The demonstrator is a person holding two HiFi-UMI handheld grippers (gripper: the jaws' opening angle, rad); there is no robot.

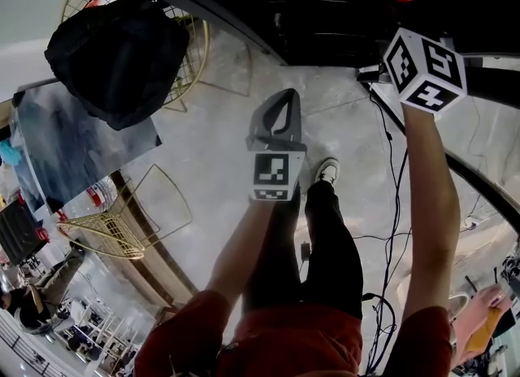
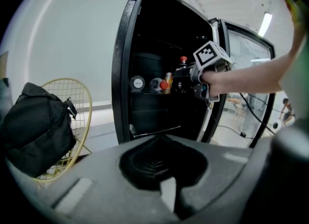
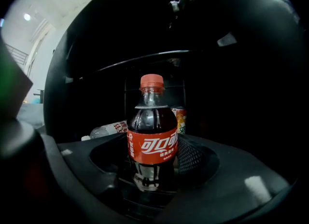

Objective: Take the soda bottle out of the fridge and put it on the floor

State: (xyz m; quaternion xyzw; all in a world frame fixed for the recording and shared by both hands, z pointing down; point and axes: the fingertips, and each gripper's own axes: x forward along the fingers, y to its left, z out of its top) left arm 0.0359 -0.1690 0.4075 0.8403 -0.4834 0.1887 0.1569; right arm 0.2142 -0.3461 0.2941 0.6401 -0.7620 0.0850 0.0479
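The soda bottle (image 3: 152, 138), dark cola with a red label and red cap, stands upright between the jaws of my right gripper (image 3: 152, 146), which close on its lower body inside the dark fridge (image 2: 123, 73). From the left gripper view, the right gripper (image 2: 182, 80) reaches into the fridge at shelf height, and the red cap (image 2: 183, 60) shows above it. The head view shows only its marker cube (image 1: 424, 68) at the fridge's edge. My left gripper (image 1: 280, 101) hangs over the floor, jaws together, holding nothing; its fingertips (image 2: 159, 138) point toward the fridge.
A clear bottle (image 3: 108, 130) lies on the shelf behind the soda, beside an orange can (image 3: 181, 119). The glass fridge door (image 2: 246, 73) stands open at right. A black bag (image 1: 118, 50) rests on a yellow wire chair (image 1: 191, 50). Cables (image 1: 394, 205) trail across the floor near my shoe (image 1: 327, 171).
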